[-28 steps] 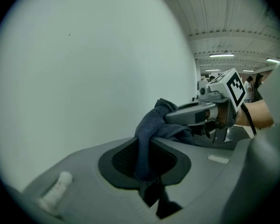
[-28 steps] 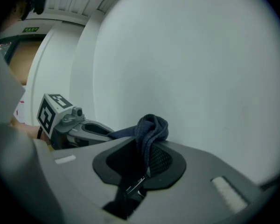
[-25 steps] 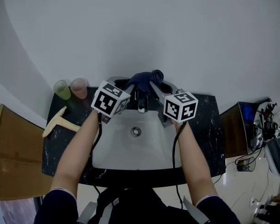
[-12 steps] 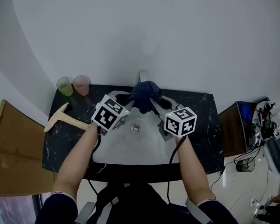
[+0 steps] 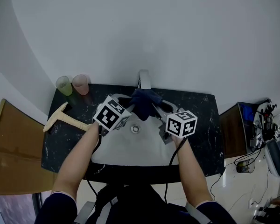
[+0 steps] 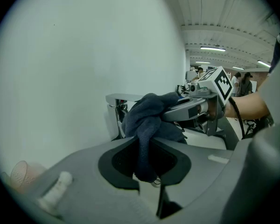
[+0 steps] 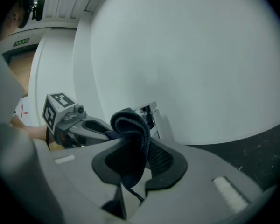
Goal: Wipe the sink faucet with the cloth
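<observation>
The dark blue cloth [image 5: 143,99] bunches at frame centre, clenched in the left gripper [image 6: 147,146] jaws. The right gripper [image 7: 130,155] jaws have just been opening but pinch a fold of it. It hangs crumpled over the white sink [image 5: 130,146], just below the chrome faucet [image 5: 144,78]. Two cups [image 5: 71,85] stand on the dark table [image 5: 203,120] at upper left.

Left forearm [image 5: 77,157] and right forearm [image 5: 192,168], bare below dark sleeves [image 5: 60,208], are reaching forward and angling inward, so that the two grippers are converging tip to tip. The left gripper [image 5: 131,106], its marker cube [image 5: 111,115] facing up, is tilting downward and pinching a fold of the dark cloth [image 5: 142,98] between narrowly parted jaws. The right gripper [image 5: 155,108] is meeting it from the opposite side; its jaws have just been opening slightly, with another fold of the cloth lying between them and touching both pads
</observation>
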